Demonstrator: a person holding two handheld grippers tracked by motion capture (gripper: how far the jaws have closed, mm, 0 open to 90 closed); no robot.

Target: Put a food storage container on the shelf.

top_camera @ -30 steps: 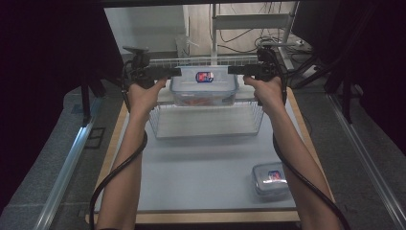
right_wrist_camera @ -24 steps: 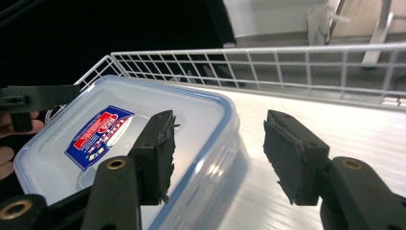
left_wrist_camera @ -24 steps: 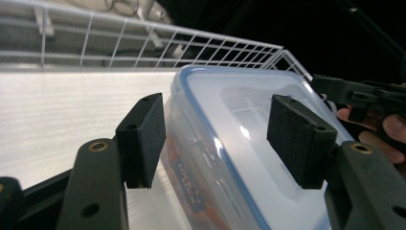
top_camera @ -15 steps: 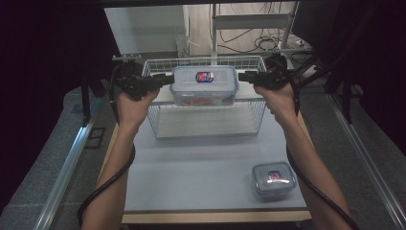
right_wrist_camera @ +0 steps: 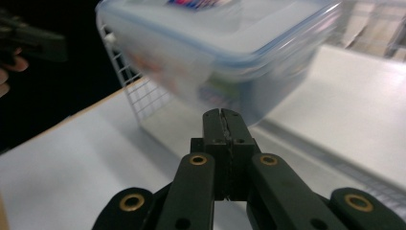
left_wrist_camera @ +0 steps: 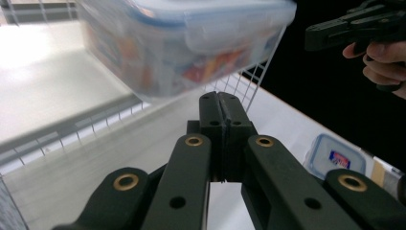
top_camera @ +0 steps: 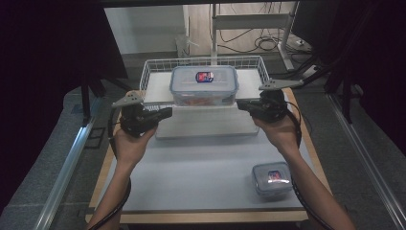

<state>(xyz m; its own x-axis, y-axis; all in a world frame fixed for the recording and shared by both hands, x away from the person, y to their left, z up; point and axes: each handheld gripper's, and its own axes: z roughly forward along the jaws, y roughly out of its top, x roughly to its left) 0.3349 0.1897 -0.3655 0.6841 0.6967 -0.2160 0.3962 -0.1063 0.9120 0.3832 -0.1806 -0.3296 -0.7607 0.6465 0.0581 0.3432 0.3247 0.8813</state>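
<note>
Cables point(top_camera: 249, 45) behind table appear from high view.

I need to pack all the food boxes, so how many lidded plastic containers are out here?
2. The large container sits in the wire basket at the table's far end. The small container stands on the table near the front right corner. The basket may hide others behind the large one.

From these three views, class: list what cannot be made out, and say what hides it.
- Large container contents: motion blur in both gripper views, frosted walls in high view.
- Small container label: too small in high view.
- Wire basket near wall: behind the large container in high view.
</note>
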